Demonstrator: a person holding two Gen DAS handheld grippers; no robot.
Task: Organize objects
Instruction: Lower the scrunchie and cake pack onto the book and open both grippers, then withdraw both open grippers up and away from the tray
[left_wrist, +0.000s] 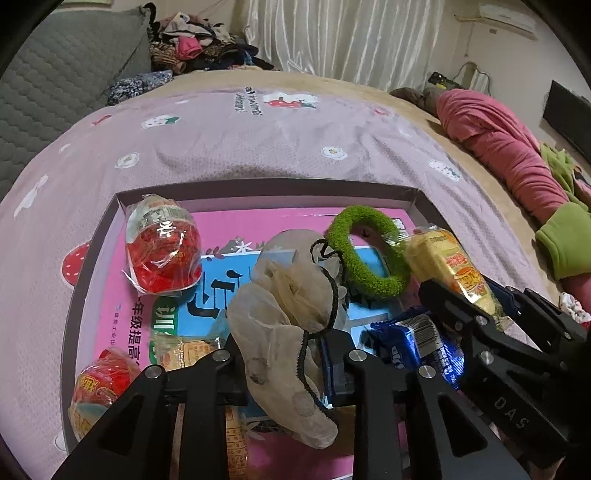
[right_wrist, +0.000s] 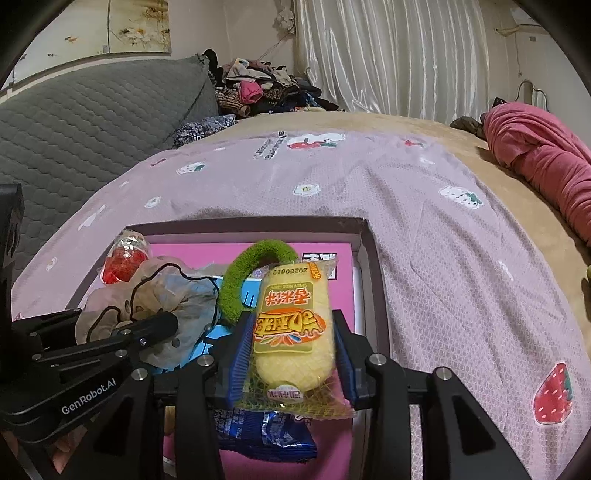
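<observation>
Right tool (right_wrist: 293, 354) straddles yellow snack packet (right_wrist: 291, 328) — above the box (right_wrist: 364, 258).

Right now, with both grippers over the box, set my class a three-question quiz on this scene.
1. What does the right gripper hold?
2. True or false: the green ring lies outside the box.
3. What hangs between the left gripper's jaws: (a) beige mesh bag, (b) red snack, (c) blue packet?

Key:
1. The yellow snack packet.
2. False; it lies inside.
3. (a), the beige mesh bag.
</observation>
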